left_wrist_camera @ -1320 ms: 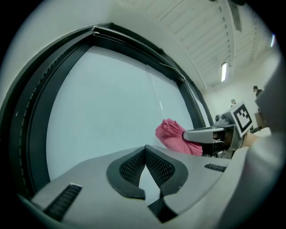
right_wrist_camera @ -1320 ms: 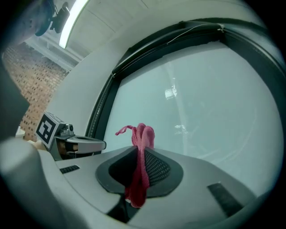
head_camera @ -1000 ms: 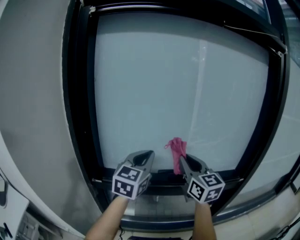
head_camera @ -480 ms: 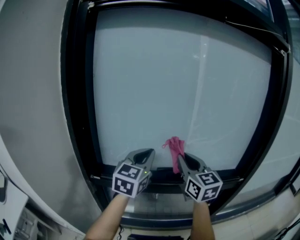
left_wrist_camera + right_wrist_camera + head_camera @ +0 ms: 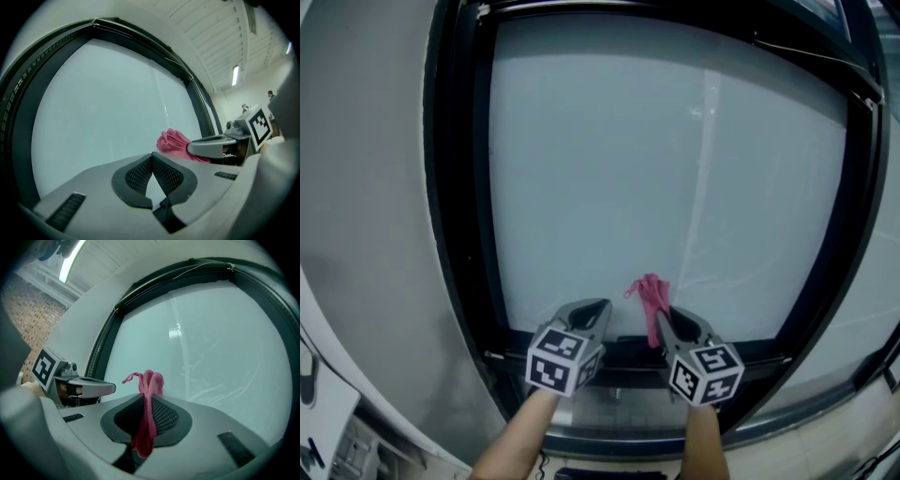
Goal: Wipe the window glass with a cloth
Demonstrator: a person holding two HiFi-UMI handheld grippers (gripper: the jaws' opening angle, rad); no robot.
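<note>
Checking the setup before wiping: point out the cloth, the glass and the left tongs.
cloth [image 5: 151, 383]: right gripper view, its bunched top end.
glass [image 5: 609, 169]: head view, middle of the pane.
left tongs [image 5: 152, 157]: left gripper view, where the tips meet.

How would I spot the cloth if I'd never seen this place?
Find the large pale window glass in its dark frame. Near its bottom edge, the right gripper pinches a small bunched cloth, the only pink thing in sight.
</note>
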